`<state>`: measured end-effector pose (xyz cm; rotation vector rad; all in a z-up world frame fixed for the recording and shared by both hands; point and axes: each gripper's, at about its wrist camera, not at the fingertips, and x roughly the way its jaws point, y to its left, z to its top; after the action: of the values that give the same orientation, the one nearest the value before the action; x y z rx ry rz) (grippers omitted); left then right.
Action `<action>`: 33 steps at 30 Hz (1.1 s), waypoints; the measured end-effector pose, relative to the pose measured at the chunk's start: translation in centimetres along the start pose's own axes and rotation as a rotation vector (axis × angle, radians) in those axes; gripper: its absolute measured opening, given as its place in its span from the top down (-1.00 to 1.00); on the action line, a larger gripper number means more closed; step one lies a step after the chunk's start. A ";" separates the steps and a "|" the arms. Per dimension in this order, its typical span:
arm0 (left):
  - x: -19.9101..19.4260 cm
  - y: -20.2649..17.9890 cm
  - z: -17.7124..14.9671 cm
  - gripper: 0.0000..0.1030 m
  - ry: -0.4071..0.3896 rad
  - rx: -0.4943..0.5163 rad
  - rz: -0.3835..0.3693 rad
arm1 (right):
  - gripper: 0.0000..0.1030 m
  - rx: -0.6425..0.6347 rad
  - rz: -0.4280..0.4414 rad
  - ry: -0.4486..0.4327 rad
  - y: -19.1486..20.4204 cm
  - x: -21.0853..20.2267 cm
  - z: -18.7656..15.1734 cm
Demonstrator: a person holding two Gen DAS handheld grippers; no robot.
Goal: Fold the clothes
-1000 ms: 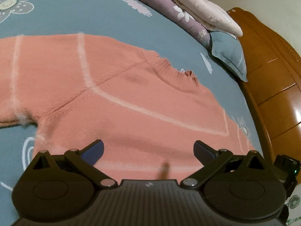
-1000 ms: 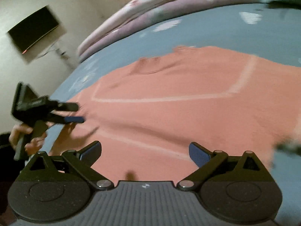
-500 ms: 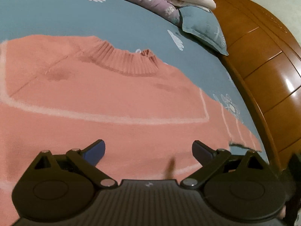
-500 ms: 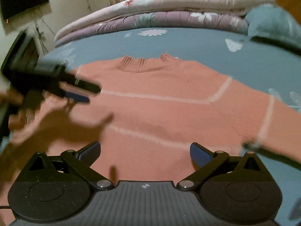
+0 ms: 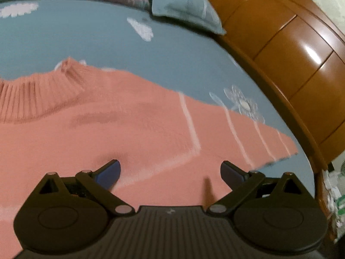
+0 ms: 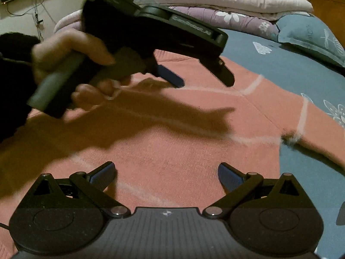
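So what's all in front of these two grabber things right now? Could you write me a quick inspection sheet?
Surface: bed with blue flowered sheet.
Job's things: salmon sweater spread flat, collar away from the cameras, nothing folded yet.
Clutter: folded quilts and blue pillow at the bed's far side.
Grippers: left gripper and right gripper open above the sweater, holding nothing.
Cables: wires on the wall.
Surroundings: wooden headboard.
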<state>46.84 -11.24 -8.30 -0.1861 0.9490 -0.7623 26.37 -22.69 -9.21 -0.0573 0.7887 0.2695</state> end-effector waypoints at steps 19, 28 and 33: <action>-15.7 -4.3 -8.7 -0.93 0.048 0.212 0.301 | -1.00 0.052 -0.093 0.038 1.6 -2.7 0.9; -20.6 -6.5 -15.6 -0.93 0.060 0.265 0.441 | -1.00 0.039 -0.125 0.004 4.2 -5.4 -0.3; -24.8 -8.9 -17.9 -0.97 -0.007 0.272 0.407 | -1.00 0.075 -0.133 -0.035 5.3 -8.8 -2.0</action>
<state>19.58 1.89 1.73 0.2372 0.8311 -0.5049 17.64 -19.80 -4.12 -0.0339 0.7560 0.1143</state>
